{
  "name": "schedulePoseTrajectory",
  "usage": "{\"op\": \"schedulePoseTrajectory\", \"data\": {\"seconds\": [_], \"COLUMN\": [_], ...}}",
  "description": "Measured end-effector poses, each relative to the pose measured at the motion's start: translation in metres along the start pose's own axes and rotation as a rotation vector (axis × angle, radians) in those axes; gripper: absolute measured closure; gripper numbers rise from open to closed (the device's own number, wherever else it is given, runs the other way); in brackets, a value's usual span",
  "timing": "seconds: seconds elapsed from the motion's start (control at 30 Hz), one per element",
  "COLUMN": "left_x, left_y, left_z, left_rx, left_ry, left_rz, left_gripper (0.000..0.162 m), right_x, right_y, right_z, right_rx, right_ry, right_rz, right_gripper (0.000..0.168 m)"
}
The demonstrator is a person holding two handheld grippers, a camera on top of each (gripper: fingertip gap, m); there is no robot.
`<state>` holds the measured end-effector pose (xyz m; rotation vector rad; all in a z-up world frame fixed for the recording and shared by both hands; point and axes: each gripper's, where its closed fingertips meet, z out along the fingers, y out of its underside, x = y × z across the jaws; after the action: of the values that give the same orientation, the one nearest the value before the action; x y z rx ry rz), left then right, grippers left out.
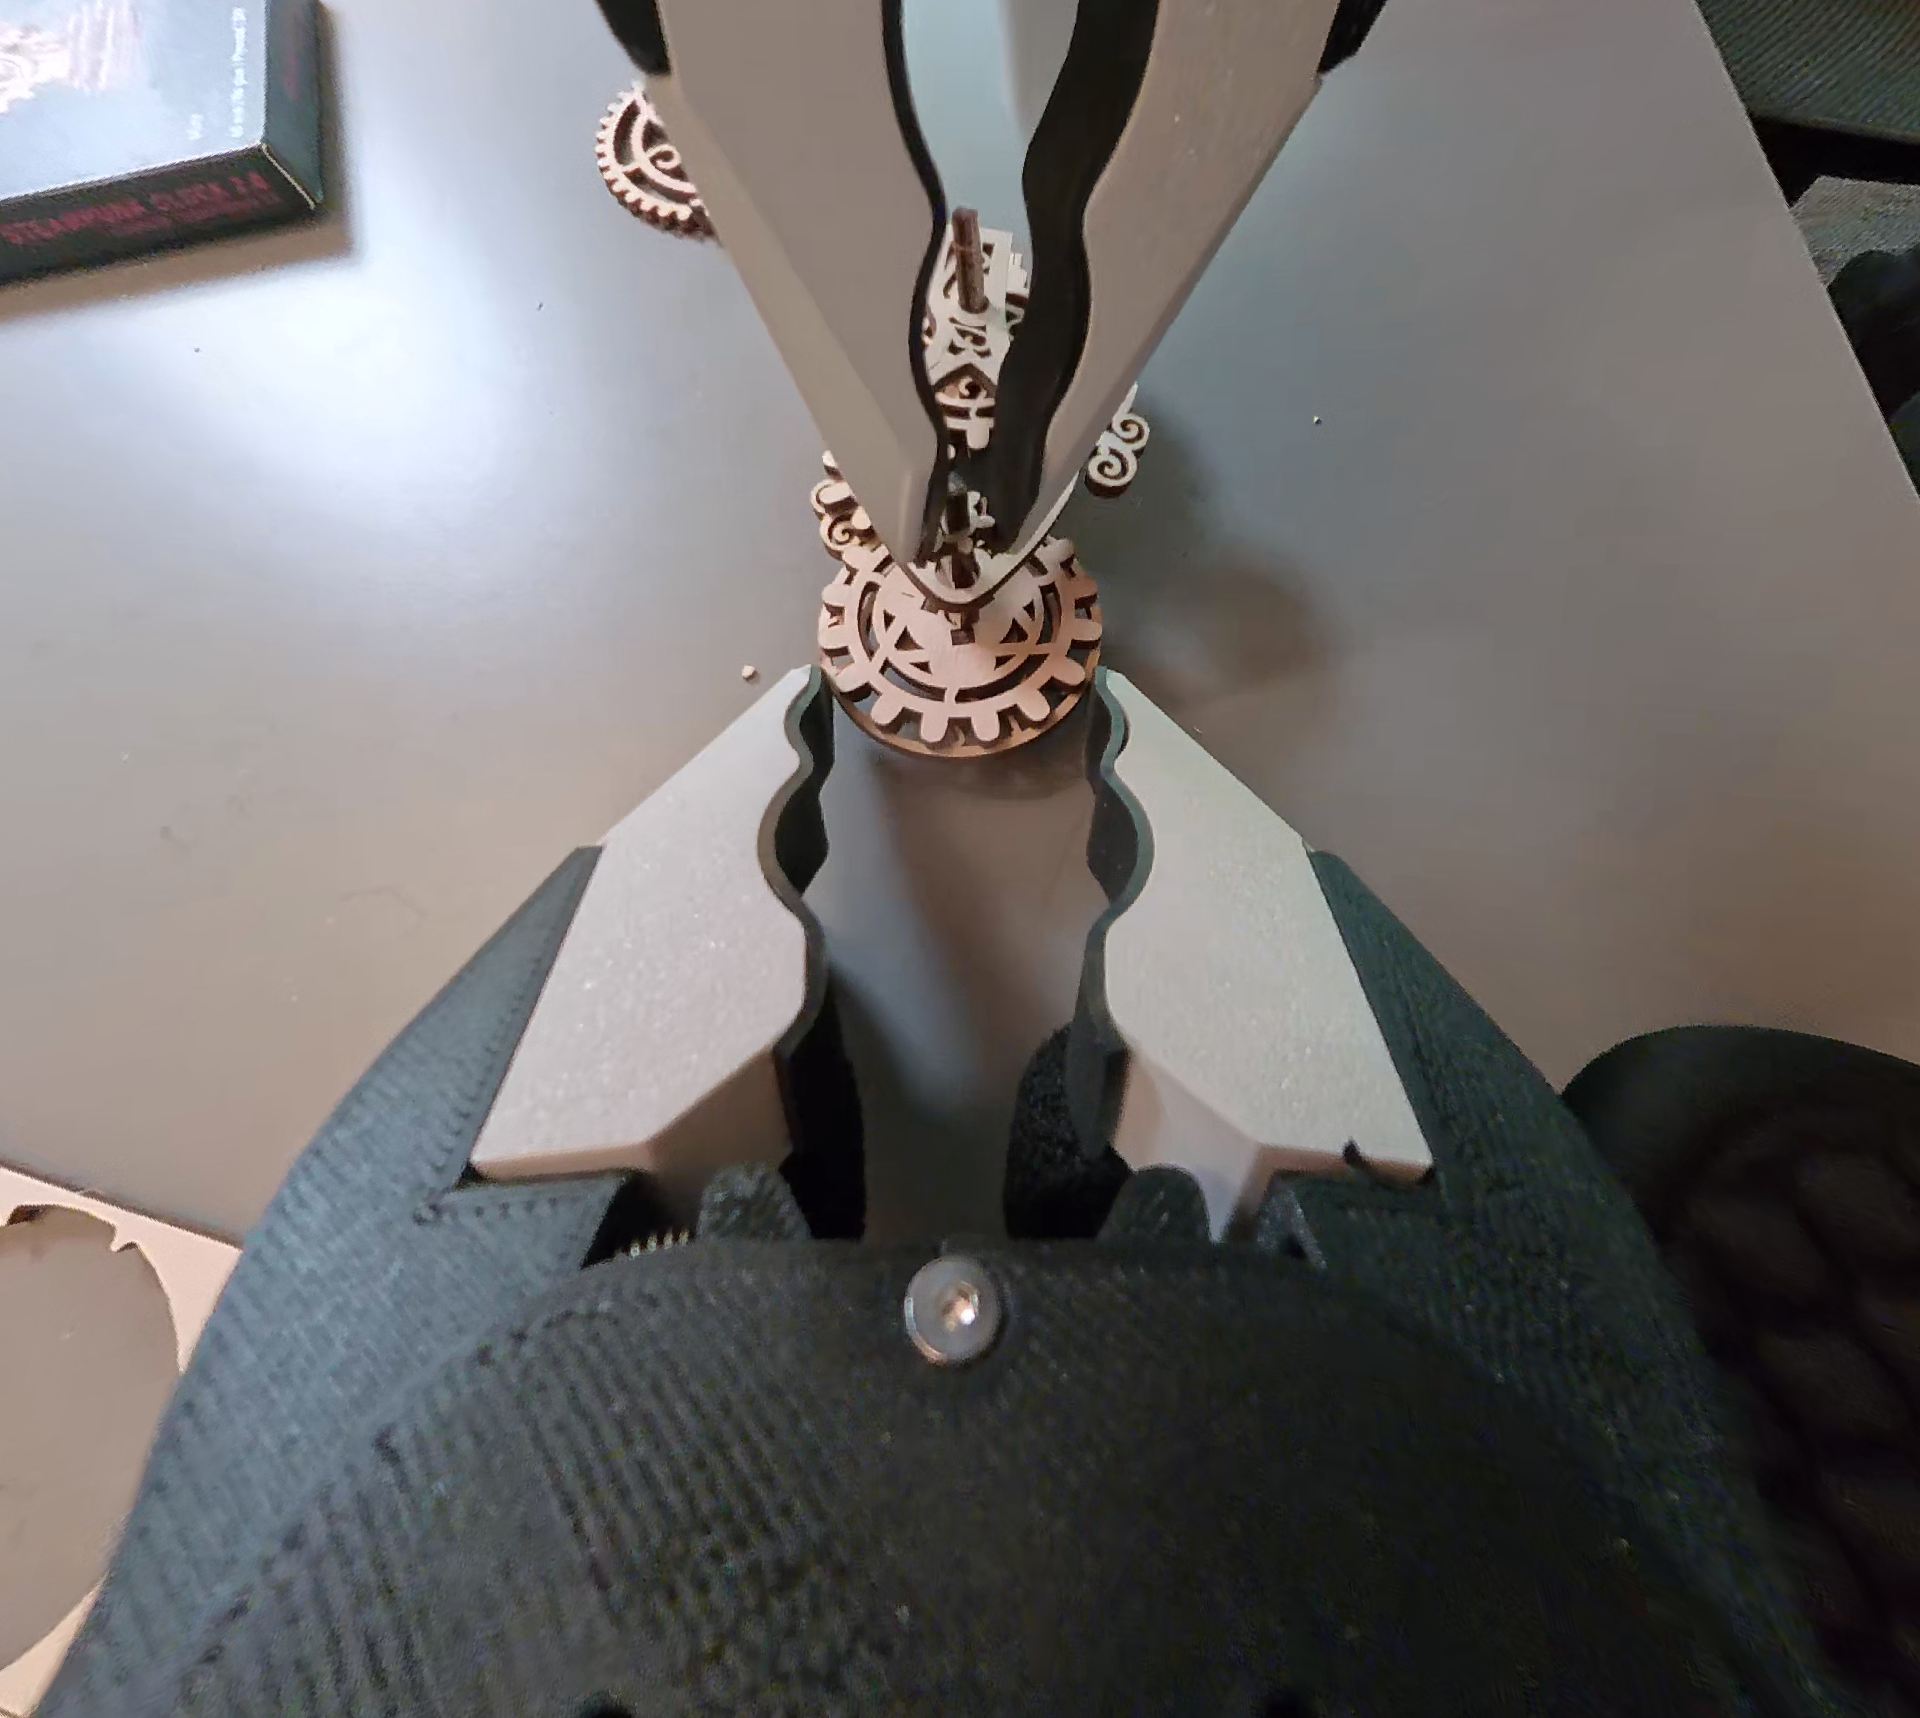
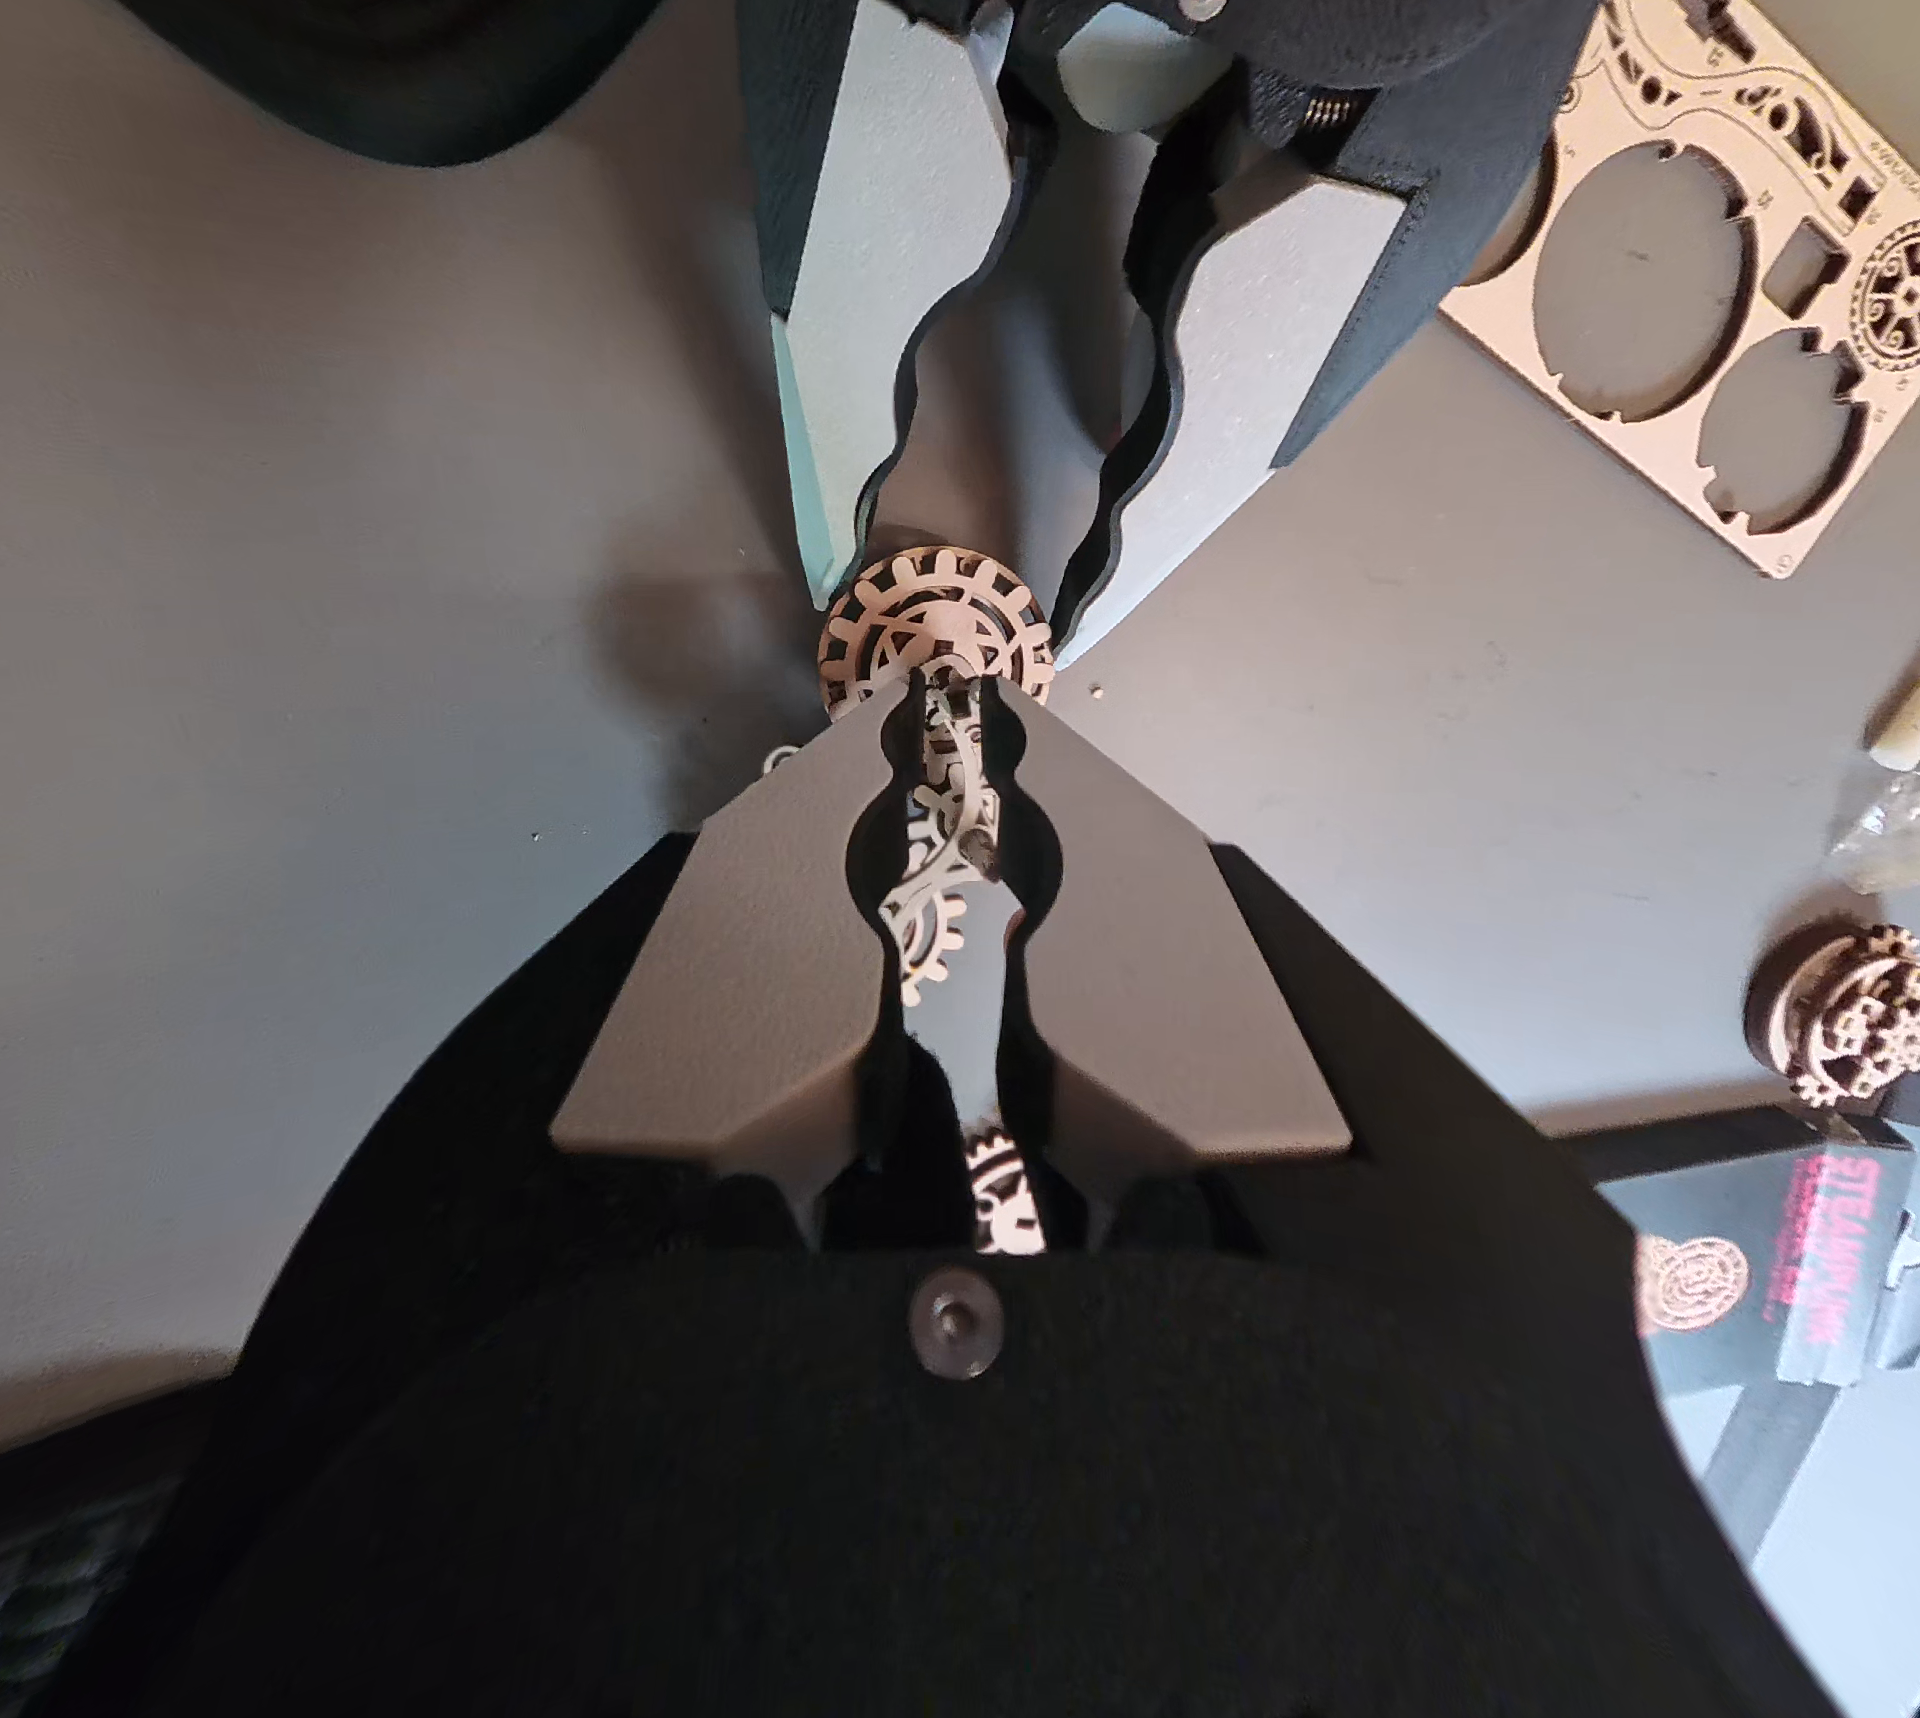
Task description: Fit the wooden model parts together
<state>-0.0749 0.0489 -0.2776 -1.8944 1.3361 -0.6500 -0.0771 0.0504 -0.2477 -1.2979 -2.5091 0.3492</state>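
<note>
Between left tongs [image 1: 961, 692], gear [image 1: 961, 660], right tongs [image 2: 956, 686] pinching

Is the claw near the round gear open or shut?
Open: the left claw has its jaws spread apart, flanking the gear.

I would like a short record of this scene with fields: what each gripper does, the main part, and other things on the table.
left gripper: open, fingers either side of the gear wheel, not clamped
right gripper: shut on the fretwork piece, tip at the gear wheel's hub
gear wheel: on the table, between both grippers
loose gear: behind the right gripper
black box: far left in the left wrist view
cut-out sheet: beside the left gripper
small gear assembly: near the box
table: grey
</note>
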Motion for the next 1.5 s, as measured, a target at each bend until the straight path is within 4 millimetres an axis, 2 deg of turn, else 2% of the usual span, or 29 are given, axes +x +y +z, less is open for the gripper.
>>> {"op": "schedulePoseTrajectory", "data": {"seconds": [0.7, 0.77, 0.83, 0.93, 1.0, 1.07, 1.3, 1.5], "left_x": [0.000, -0.001, 0.001, 0.001, 0.001, 0.000, -0.001, -0.001], "left_y": [-0.002, 0.003, 0.006, 0.005, 0.005, 0.005, 0.005, 0.004], "left_z": [0.001, 0.002, 0.002, 0.002, 0.002, 0.002, 0.002, 0.001], "left_rx": [0.009, -0.027, -0.039, -0.036, -0.038, -0.036, -0.028, -0.021], "left_ry": [0.029, 0.015, 0.013, 0.015, 0.006, 0.000, -0.004, -0.003], "left_rz": [-0.041, -0.019, 0.004, -0.005, 0.010, 0.006, 0.000, -0.003], "left_gripper": [0.114, 0.114, 0.114, 0.114, 0.114, 0.113, 0.113, 0.113], "right_x": [0.002, 0.005, 0.009, 0.002, 0.003, 0.008, 0.003, -0.002], "right_y": [0.004, 0.000, -0.002, 0.004, 0.001, 0.009, 0.024, 0.013], "right_z": [-0.006, -0.012, -0.025, -0.022, -0.030, -0.033, -0.024, -0.011], "right_rx": [0.072, 0.108, 0.135, 0.079, 0.116, 0.098, 0.072, 0.081], "right_ry": [0.046, 0.060, 0.076, 0.101, 0.074, 0.097, 0.077, 0.043], "right_rz": [0.105, 0.120, 0.127, 0.086, 0.140, 0.155, 0.183, 0.142], "right_gripper": [0.160, 0.168, 0.168, 0.168, 0.163, 0.159, 0.148, 0.148]}}
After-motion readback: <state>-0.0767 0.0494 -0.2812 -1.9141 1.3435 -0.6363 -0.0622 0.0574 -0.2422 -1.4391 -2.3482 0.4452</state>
